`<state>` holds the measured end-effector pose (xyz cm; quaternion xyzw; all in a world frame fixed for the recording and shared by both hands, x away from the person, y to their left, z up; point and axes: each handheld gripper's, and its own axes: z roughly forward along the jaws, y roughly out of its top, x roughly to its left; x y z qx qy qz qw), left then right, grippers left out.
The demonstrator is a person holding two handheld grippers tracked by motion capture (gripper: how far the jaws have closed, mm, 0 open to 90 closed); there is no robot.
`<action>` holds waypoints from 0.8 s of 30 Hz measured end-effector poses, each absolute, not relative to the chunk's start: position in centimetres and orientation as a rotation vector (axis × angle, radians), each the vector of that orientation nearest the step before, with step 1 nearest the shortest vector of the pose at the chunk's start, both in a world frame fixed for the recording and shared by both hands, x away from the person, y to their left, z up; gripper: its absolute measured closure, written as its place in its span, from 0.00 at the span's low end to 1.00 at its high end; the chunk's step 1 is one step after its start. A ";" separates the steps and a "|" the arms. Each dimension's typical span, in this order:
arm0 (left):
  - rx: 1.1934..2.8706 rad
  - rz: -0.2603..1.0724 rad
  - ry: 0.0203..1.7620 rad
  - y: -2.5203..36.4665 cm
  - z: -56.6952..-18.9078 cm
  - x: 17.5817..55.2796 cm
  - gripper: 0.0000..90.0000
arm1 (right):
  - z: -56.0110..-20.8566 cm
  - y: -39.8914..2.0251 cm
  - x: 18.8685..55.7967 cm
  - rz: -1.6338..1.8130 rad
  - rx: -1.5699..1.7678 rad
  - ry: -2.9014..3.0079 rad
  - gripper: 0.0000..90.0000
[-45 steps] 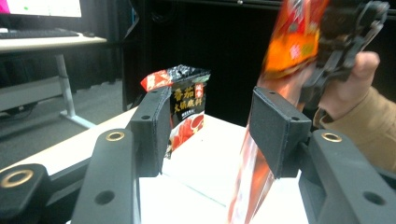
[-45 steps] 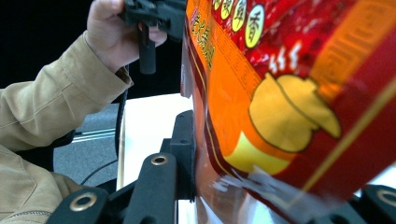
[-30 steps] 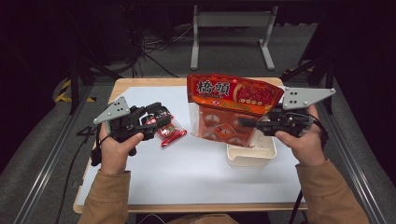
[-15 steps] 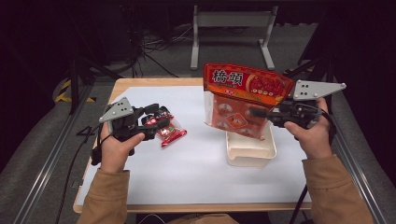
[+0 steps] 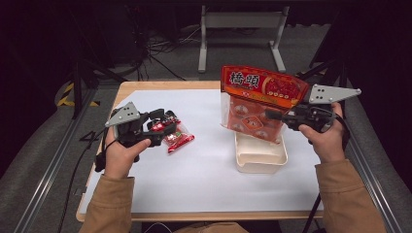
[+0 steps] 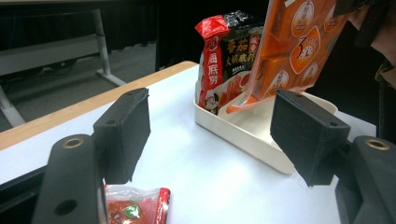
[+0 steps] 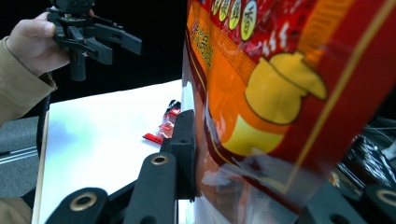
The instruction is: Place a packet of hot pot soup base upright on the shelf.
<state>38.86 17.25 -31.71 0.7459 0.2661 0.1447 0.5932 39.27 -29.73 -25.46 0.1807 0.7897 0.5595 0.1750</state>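
Note:
My right gripper [image 5: 272,115] is shut on a large red and orange snack bag [image 5: 257,104], which hangs upright with its lower edge in a white tray [image 5: 260,160]. In the right gripper view the bag [image 7: 261,93] is pinched between the jaws of that gripper [image 7: 252,177]. My left gripper [image 5: 163,127] hovers open over a small red packet [image 5: 177,139] that lies on the table. Its jaws have just been opening, and nothing is between the pads [image 6: 123,133]. The packet [image 6: 133,205] lies below them.
A red and black noodle packet [image 6: 224,65] stands in the far end of the tray [image 6: 243,133], behind the orange bag [image 6: 294,46]. A white sheet [image 5: 209,174] covers the wooden table [image 5: 145,86]. Metal rails run along both sides.
The right gripper carried the snack bag to the right and slightly down, over the tray. The left jaws spread wider above the small packet, which stayed where it was.

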 end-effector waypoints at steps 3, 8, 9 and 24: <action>1.748 0.325 0.614 17.1 -31.9 38.9 0.33 | -25.9 -30.1 39.5 1.593 0.539 2.217 0.78; 1.754 0.323 0.616 17.0 -32.1 38.9 0.33 | -26.7 -30.6 39.9 1.592 0.586 2.183 0.78; 1.754 0.328 0.618 17.0 -32.2 39.0 0.33 | -26.9 -30.6 39.9 1.581 0.593 2.174 0.78; 1.768 0.312 0.637 17.0 -32.9 39.4 0.31 | -28.9 -31.0 40.8 1.531 0.707 2.133 0.78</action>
